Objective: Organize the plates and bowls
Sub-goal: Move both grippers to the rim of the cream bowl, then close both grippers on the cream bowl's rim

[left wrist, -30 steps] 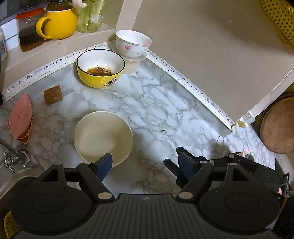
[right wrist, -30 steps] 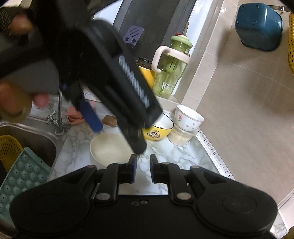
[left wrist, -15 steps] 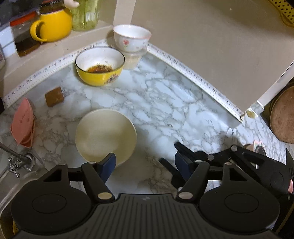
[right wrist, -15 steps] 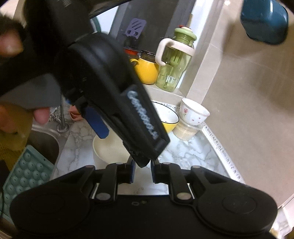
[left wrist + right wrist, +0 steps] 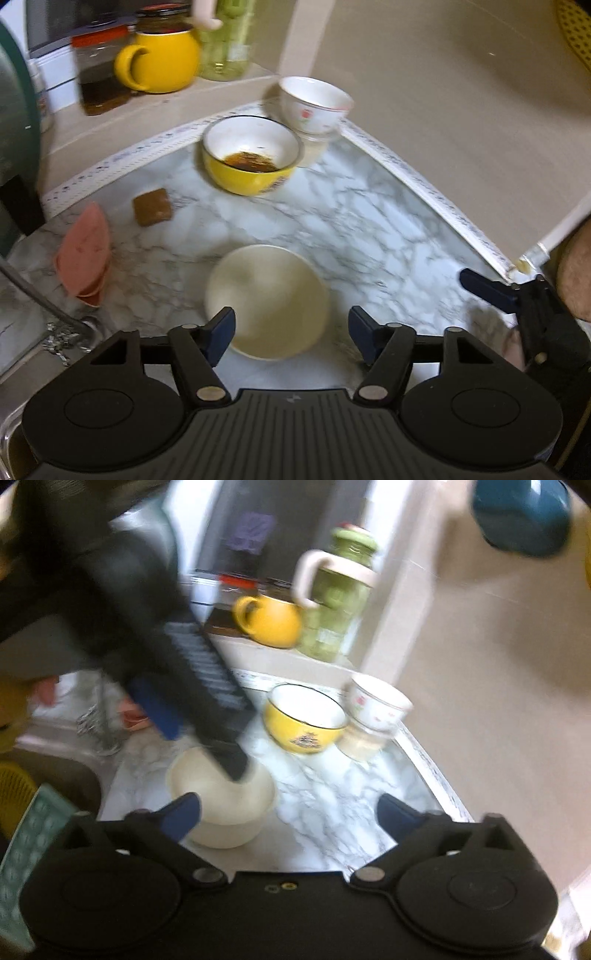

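From the left wrist view, the left gripper (image 5: 291, 330) hung over the marble counter (image 5: 369, 236) with its jaws parted and nothing pressed between the pads. The cream bowl (image 5: 267, 301) sat on the counter right below, its near rim between the two blue fingertips, whereas a second earlier it lay off to the left of the gap beside the left finger. The jaws stood a little narrower than they had a second before. Farther back the yellow bowl (image 5: 251, 155), with brown residue inside, and the white flowered bowl (image 5: 314, 103) stacked on a clear container kept their places by the wall corner. The brown sponge (image 5: 152, 206) and the pink scraper (image 5: 86, 254) lay to the left as before. At the right edge one blue finger of the right gripper (image 5: 484, 288) now reached in alone, where earlier both fingers had shown close together.

From the right wrist view, much blurred, the right gripper (image 5: 288, 812) was opening wide, with only bare counter between its fingers; half a second earlier they had been nearly closed. Its left fingertip stood in front of the cream bowl (image 5: 221, 805). The left gripper (image 5: 207, 716) crossed the picture from the upper left, its tip over that bowl's rim. The yellow bowl (image 5: 306, 720) and the white flowered bowl (image 5: 376, 701) stood behind, side by side.
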Motion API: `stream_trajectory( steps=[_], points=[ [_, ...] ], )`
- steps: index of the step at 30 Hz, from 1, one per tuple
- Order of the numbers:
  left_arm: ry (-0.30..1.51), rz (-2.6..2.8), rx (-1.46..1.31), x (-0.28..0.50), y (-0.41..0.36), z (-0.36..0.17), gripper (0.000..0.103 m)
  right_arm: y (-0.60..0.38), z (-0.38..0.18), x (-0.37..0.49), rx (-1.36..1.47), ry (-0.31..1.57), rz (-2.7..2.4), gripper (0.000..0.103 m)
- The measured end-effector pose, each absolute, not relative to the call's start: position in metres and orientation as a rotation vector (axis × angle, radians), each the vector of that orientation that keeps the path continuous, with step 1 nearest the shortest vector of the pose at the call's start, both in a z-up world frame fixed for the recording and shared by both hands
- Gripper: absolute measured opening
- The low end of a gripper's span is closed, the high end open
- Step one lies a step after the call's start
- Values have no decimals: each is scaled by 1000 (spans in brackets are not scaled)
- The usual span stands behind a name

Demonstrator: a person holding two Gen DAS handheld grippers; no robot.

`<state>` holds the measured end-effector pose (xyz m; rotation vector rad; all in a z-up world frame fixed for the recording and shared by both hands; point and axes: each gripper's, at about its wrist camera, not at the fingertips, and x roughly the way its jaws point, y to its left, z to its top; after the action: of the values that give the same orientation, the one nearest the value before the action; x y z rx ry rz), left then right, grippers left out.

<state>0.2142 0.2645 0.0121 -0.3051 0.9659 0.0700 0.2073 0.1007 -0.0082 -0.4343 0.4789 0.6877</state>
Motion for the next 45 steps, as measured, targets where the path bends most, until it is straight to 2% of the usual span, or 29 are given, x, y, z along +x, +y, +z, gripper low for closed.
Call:
stream_trajectory(
  steps=[5, 11, 15, 24, 25, 29, 34, 37, 39, 45],
  points=[
    [935, 125, -317, 218, 284, 0, 75, 101, -11, 241, -310, 621, 656, 102],
    [920, 161, -284, 220, 295, -21, 75, 96, -29, 290, -23, 868, 605, 101],
    [907, 186, -303, 219, 303, -30, 75, 100, -39, 294, 62, 920, 551, 98],
    [902, 190, -262, 221, 303, -44, 75, 118, -38, 301, 10, 947, 588, 98],
    [905, 190, -258, 222, 302, -47, 75, 120, -40, 303, 12, 966, 596, 96],
    [922, 197, -242, 227, 300, -58, 74, 126, -48, 308, 32, 1015, 626, 75],
    [940, 208, -250, 232, 302, -69, 74, 133, -58, 311, 17, 1062, 621, 64],
    [952, 196, -250, 235, 300, -73, 59, 135, -62, 309, 15, 1077, 635, 49],
    [968, 189, -260, 237, 299, -75, 38, 137, -63, 305, 7, 1066, 630, 44],
    [992, 202, -242, 241, 289, -77, 16, 145, -67, 296, -33, 1078, 644, 29]
  ],
)
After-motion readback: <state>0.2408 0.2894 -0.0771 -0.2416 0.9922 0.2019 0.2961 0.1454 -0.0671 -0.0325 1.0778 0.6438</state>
